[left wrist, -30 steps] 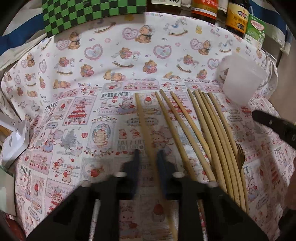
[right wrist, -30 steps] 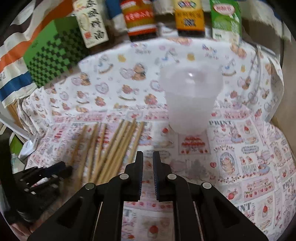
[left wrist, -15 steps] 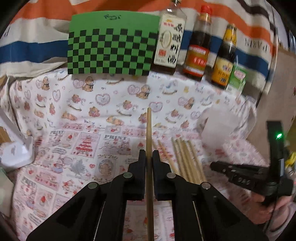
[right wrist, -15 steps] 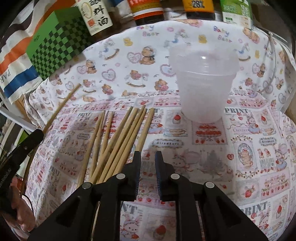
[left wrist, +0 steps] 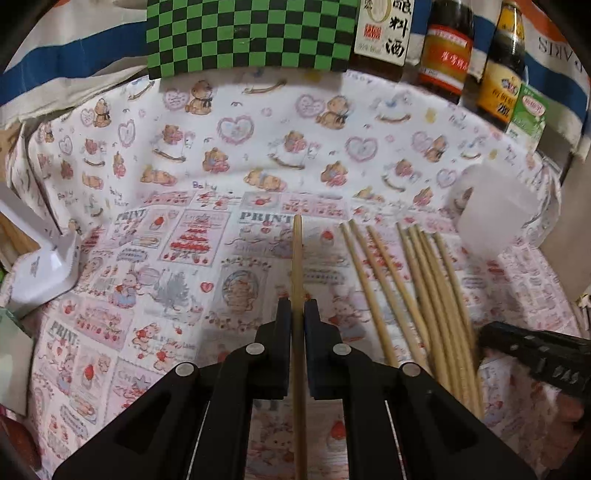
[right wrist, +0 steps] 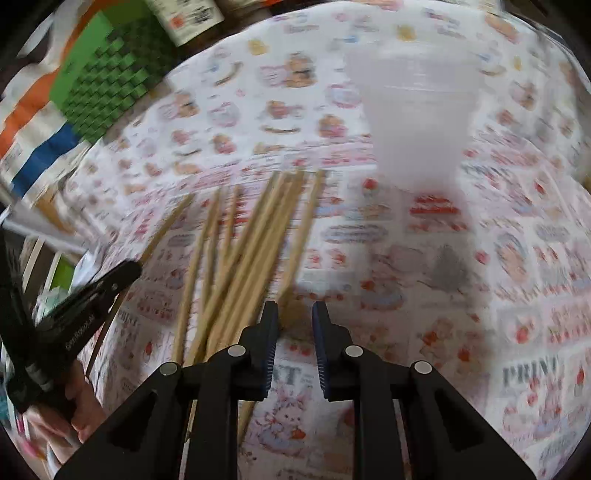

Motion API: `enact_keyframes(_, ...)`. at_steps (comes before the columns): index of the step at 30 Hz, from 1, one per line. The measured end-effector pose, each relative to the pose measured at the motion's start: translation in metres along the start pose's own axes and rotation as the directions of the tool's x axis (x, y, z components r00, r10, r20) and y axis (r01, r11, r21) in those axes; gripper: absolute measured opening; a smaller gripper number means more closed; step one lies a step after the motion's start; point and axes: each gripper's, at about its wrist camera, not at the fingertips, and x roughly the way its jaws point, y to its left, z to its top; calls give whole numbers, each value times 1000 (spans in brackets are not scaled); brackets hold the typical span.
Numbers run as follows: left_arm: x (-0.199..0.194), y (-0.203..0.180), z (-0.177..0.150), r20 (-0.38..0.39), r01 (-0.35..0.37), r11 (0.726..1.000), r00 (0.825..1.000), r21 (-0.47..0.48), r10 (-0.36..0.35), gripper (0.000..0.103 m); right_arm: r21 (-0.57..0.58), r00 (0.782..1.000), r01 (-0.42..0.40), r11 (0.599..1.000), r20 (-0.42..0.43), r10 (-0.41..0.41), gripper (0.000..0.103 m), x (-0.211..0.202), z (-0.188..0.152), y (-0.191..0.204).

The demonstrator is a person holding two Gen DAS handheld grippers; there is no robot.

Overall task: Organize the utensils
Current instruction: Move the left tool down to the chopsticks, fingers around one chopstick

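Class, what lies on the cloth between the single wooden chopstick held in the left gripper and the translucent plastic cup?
Loose wooden chopsticks, seen in the left wrist view.

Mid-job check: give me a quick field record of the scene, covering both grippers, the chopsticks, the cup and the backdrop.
left gripper: shut on held chopstick
right gripper: open, empty, at near end of the loose chopsticks
loose chopsticks: lying flat on the tablecloth, fanned, right of the held one
plastic cup: upright beyond the chopsticks, no chopstick visible in it
backdrop: checkered box, sauce bottles
image quality: right wrist view blurred
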Motion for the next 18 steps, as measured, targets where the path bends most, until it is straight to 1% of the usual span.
enact_keyframes(1, 0, -1, -1, 0, -8, 1000, 1000, 6, 8, 6, 47, 1000, -22, 999, -3, 22, 20, -1, -2, -5)
enact_keyframes(4, 1, -5, -2, 0, -11, 1000, 1000, 18, 11, 6, 65, 994, -97, 993, -37, 99, 20, 3, 0, -7)
enact_keyframes(6, 0, -8, -2, 12, -28, 999, 1000, 33, 28, 6, 69, 994, -105, 992, -30, 107, 20, 4, 0, -6)
enact_keyframes(10, -2, -10, -1, 16, -15, 999, 1000, 31, 14, 6, 70, 993, -117, 991, -16, 118, 20, 7, -1, 0)
enact_keyframes(13, -3, -9, -1, 18, -11, 1000, 1000, 25, 10, 6, 50, 995, -97, 994, -3, 98, 19, 9, 1, 5)
enact_keyframes(14, -3, -8, 0, 18, -7, 1000, 1000, 22, 7, 6, 37, 996, -92, 995, 1, 92, 18, 9, 1, 6)
enact_keyframes(16, -4, -6, 1, 17, 12, 1000, 1000, 12, -12, 6, 13, 996, -91, 996, 23, 91, 5, 4, 1, 8)
enact_keyframes(18, -4, -5, 1, 10, 38, 999, 999, 0, -38, 6, -12, 994, -96, 995, 50, 97, 2, -3, 3, 10)
